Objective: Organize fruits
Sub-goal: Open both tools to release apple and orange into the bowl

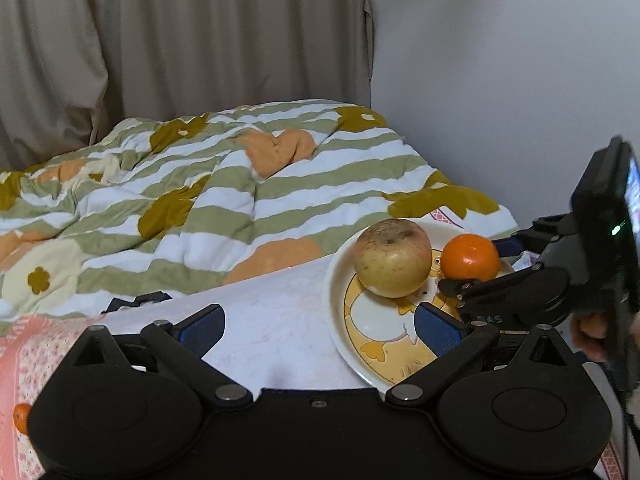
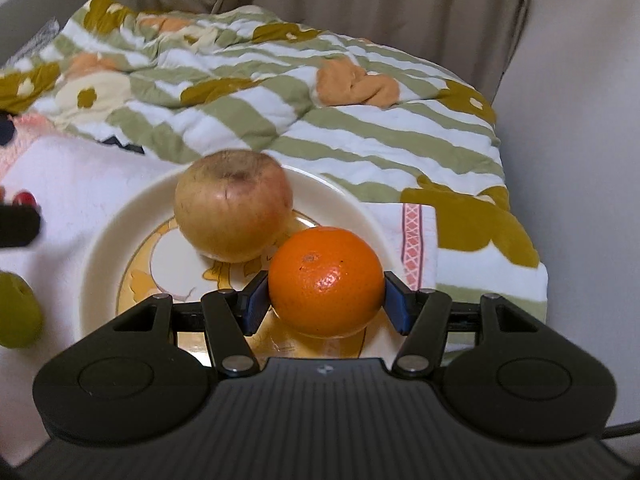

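A cream plate (image 2: pixel 100 264) with a yellow duck picture holds a yellowish apple (image 2: pixel 234 206) toward its far side. My right gripper (image 2: pixel 326 300) is shut on an orange (image 2: pixel 326 280), a blue pad pressing on each side, low over the plate's near right part. In the left wrist view the apple (image 1: pixel 394 258) and the orange (image 1: pixel 470 258) sit side by side on the plate (image 1: pixel 336 320), with the right gripper (image 1: pixel 500 292) reaching in from the right. My left gripper (image 1: pixel 320 322) stands open and holds nothing, over the white tabletop at the plate's left rim.
A green fruit (image 2: pixel 16 312) lies left of the plate, and another orange (image 1: pixel 20 418) shows at the lower left. A striped flowered quilt (image 1: pixel 200 184) lies bunched behind the table. Beige curtains (image 1: pixel 200 40) and a white wall (image 1: pixel 500 80) stand beyond it.
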